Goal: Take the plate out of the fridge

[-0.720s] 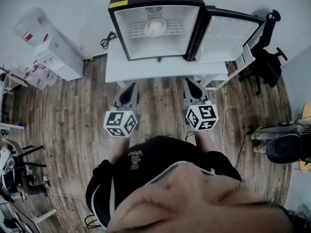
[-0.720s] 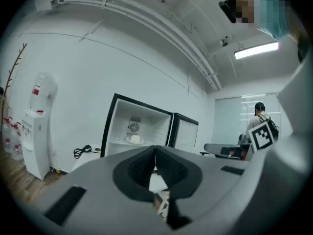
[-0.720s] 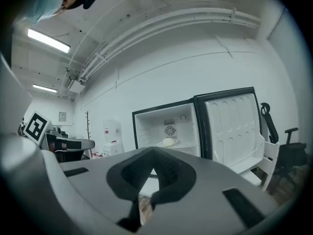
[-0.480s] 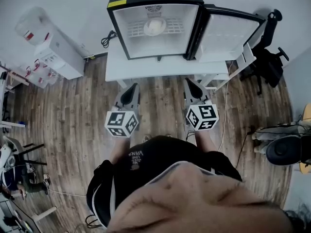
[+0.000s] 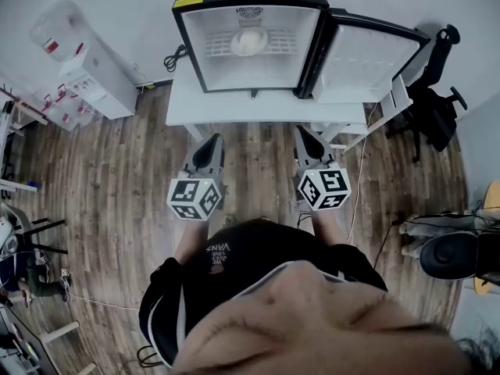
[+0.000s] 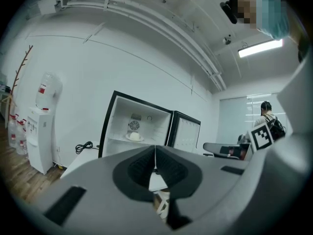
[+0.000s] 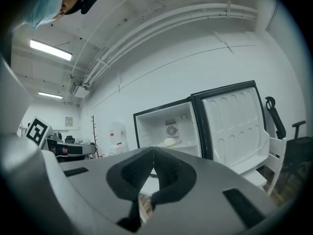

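From the head view, the fridge (image 5: pixel 250 37) stands open on a white table (image 5: pixel 234 112), its door (image 5: pixel 367 53) swung out to the fridge's right. The plate (image 5: pixel 248 44) sits inside the fridge on the wire shelf, towards the back and about midway across, with a pale mound on it. My left claw (image 5: pixel 212 141) and right claw (image 5: pixel 303 133) are held side by side in front of the fridge, short of the table's near edge and well apart from the plate, over the wooden floor (image 5: pixel 117 178). A water dispenser (image 5: pixel 86 69) stands to the left of the fridge and a dark chair (image 5: pixel 430 100) to its right, beyond the door. In the left gripper view, my left claw (image 6: pixel 155 158) is clenched with its two jaws meeting in a thin seam and nothing between them. Above them the fridge (image 6: pixel 146 124) shows straight ahead, the plate (image 6: pixel 134 137) on its shelf under a small round fan grille. A coiled black cable (image 6: pixel 84 147) lies just left of the fridge, and the water dispenser (image 6: pixel 41 126) stands farther left. The marker cube (image 6: pixel 261 137) of my other claw shows to the right of the fridge, with a person (image 6: pixel 268 116) far behind it. In the right gripper view, my right claw (image 7: pixel 153 158) is likewise clenched and empty, jaws pressed together. The fridge (image 7: pixel 161 124) lies ahead and slightly right, the plate (image 7: pixel 169 142) on its shelf, the door (image 7: pixel 234 126) open to its right.
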{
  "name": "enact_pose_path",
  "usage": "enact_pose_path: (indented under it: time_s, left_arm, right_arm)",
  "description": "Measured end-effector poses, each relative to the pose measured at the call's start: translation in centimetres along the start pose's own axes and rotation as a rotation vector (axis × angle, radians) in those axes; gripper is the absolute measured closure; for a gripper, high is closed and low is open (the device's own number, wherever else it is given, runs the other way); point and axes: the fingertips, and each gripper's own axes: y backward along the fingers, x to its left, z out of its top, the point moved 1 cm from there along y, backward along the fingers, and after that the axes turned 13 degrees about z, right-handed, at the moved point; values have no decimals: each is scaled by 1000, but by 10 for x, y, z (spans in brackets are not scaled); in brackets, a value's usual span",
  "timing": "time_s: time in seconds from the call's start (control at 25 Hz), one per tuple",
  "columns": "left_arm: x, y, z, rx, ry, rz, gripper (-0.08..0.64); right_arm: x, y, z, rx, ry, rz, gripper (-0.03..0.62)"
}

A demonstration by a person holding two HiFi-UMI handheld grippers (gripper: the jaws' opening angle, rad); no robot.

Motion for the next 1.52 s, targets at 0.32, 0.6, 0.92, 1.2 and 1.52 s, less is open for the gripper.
enact_pose_path:
  time_s: [0.32,0.6,0.92,1.2,1.52]
  left_arm:
    - [-6,1,-7,-18,12,48,543]
    - [-12,-4,-8,-21,12,35,543]
    - [0,-38,-1,-6,13,11,541]
    - [29,-83,13,-12,16,-8,541]
    - [56,-138,35,-35,44,-67,543]
  right_arm:
    - [-7,1,-4,6,2,53,581]
    - [-13,-7,-7,23,4,76,581]
    - [-29,-38,-5,34,6,63,581]
    - [-44,-82,1,33,19,31,581]
    - [-63,-133,9,16,22,-30,581]
